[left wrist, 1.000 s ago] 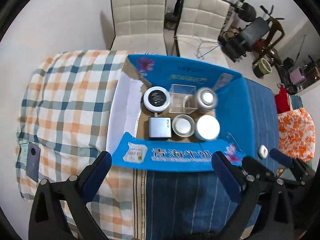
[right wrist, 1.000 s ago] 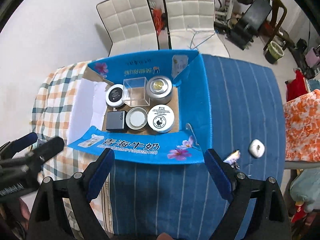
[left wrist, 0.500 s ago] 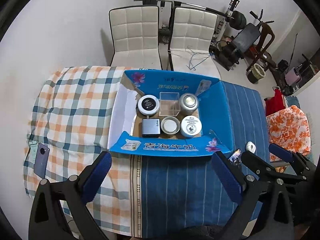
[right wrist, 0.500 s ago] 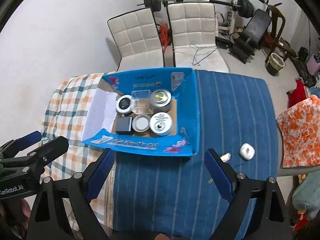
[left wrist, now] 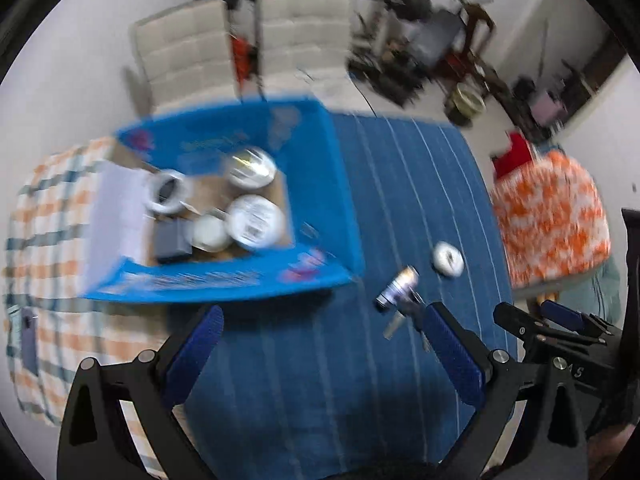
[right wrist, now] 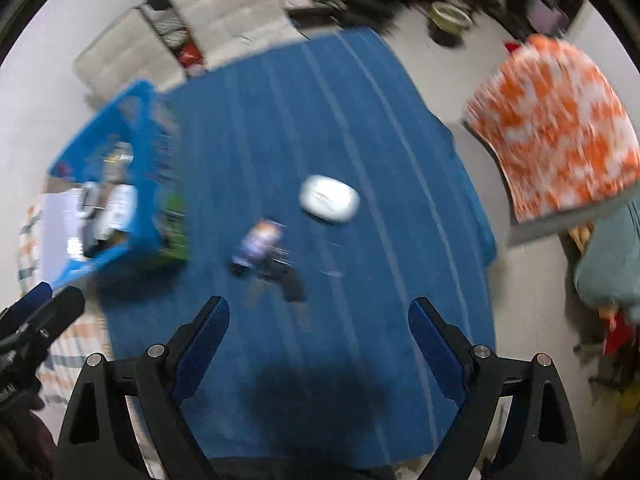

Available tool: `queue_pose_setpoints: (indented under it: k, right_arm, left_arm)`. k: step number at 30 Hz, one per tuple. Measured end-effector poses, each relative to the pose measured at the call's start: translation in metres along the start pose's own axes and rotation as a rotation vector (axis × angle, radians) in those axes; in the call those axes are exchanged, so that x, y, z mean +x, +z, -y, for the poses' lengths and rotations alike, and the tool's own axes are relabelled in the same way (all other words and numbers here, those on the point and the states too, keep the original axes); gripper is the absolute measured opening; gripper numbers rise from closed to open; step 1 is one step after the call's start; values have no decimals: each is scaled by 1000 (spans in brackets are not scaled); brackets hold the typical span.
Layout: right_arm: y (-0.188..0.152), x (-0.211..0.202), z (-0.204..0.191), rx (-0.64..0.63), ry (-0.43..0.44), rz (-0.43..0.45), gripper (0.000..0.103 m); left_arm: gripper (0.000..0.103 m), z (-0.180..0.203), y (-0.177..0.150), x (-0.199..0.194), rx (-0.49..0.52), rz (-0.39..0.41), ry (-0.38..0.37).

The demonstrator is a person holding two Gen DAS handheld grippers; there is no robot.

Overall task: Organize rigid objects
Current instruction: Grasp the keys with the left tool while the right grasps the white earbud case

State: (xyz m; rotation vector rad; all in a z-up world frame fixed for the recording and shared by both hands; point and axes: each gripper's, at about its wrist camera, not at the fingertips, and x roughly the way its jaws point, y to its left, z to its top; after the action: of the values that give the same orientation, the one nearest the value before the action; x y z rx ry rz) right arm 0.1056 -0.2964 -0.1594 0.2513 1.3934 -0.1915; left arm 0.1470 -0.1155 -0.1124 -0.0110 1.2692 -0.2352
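While both views are smeared by blur, the main things can still be made out. A blue box (left wrist: 332, 184) is seen on the table, toward its left half, where a checked cloth (left wrist: 36, 216) meets a blue striped cloth (left wrist: 420, 200). Several round tins (left wrist: 256, 222) and a dark square block (left wrist: 172, 240) are held inside the box. Two loose things are left on the striped cloth, well apart from the box and near the right edge of the table: a white oval case (right wrist: 329, 199) and, just beside it, a small cylinder (right wrist: 260, 246) with what may be keys attached, though the blur leaves that uncertain. The left gripper (left wrist: 320, 344) is held above the near edge of the table, its jaws spread wide and nothing between them. The right gripper (right wrist: 320, 334) is likewise released and bare, held above the striped cloth with the cylinder and the case ahead of its fingers. Two pale chairs (left wrist: 240, 48) are seen beyond the far edge.
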Motion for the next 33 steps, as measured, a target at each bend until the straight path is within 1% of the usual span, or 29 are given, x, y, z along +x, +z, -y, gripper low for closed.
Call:
queue_pose_setpoints:
  k: [2,6,8,10,13,14,15,16,17,18,20,21,22,23,25,28,30,31,33]
  right_arm:
    - [-3,23,25,27,-17,-32,92]
    - [-4,60,56,48,-38,-73,92]
    - [-2,73,65,48,-57,-82,91]
    - [0,84,74,48,-63,-95,91]
    - [8,92,80,46,-54,-102,91]
    - [12,94,80,34,-42,-96,91]
    - [17,94,78,19,-40,-90,91]
    - [21,94,74,0,-41,-84,91]
    - [26,95,68,-32,-41,-76,91]
    - [32,96,61,-76,-43,-70,91]
    - [41,99,46,-152,-51,-62,91]
    - [49,101,36,-195,-57,-54,91]
    - [55,104,30,-223,-57,-48,91]
    - [62,107,22,-251,-59,-46,91]
    - [74,117,11,-295,-62,-52,91]
    - [90,133,-3,-343,-59,-60,89]
    - [100,144,-9,-365,-12,-73,87]
    - [104,149,-11,-371,11,-80,83]
    - [111,159,-14,-390,44,-122,80]
  left_arm:
    - [103,27,-7,30,30,-46,-23]
    - [102,72,-17,86,79,-109,-39]
    - [97,90,-18,113,94,-142,-48]
    - [89,105,-20,147,97,-197,-68]
    - [89,113,-27,186,89,-272,-50]
    - [89,116,-30,199,89,-293,-33]
    - [89,119,-33,206,100,-298,-11]
    - [88,124,-36,210,121,-295,17]
    - [88,132,-37,208,157,-264,33]
    - [88,136,-38,208,177,-266,46]
    - [75,139,-37,204,186,-256,67]
    - [61,139,-35,201,184,-254,72]
    - [35,137,-32,198,182,-256,76]
    - [32,134,-27,195,174,-254,72]
    - [26,128,-20,195,137,-280,47]
    - [25,123,-10,192,78,-289,12]
    - [25,121,-5,191,51,-299,-10]
    - [25,120,-2,191,32,-300,-21]
    - [25,117,5,193,-5,-301,-38]
